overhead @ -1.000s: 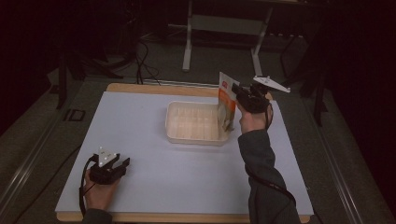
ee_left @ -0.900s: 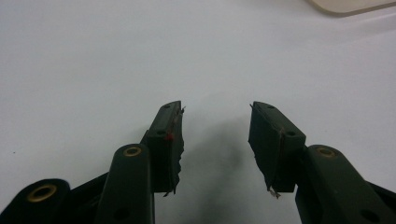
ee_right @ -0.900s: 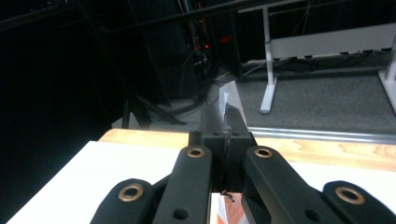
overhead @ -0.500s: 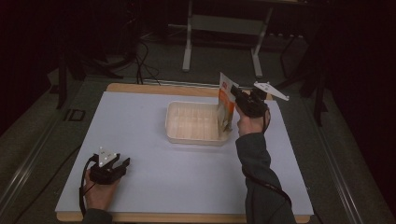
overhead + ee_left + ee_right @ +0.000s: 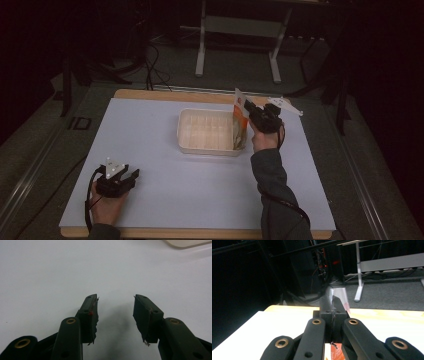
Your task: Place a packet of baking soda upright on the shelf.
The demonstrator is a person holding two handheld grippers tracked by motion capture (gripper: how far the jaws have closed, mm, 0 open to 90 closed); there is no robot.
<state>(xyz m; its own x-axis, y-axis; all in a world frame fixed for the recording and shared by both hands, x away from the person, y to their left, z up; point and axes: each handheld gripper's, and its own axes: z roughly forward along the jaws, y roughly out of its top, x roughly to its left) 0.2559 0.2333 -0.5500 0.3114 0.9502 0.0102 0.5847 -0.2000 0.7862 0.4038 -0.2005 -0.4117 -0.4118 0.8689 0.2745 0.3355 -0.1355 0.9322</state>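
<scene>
Snack packet (image 5: 240,120) hangs pinched in the closed right gripper (image 5: 254,113), over the tray's (image 5: 186,144) right end. Left gripper (image 5: 131,175) rests agape, empty.

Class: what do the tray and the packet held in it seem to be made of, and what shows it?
Tray: likely translucent moulded plastic; pale, ribbed base. Packet, held by the right gripper: probably thin glossy plastic film; its clear top edge catches light.

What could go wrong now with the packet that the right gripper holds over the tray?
The right gripper pinches only the top edge of the packet, so it could slip or tear free. The packet hangs at the right end of the tray, so it might snag on the rim or fall outside.
</scene>
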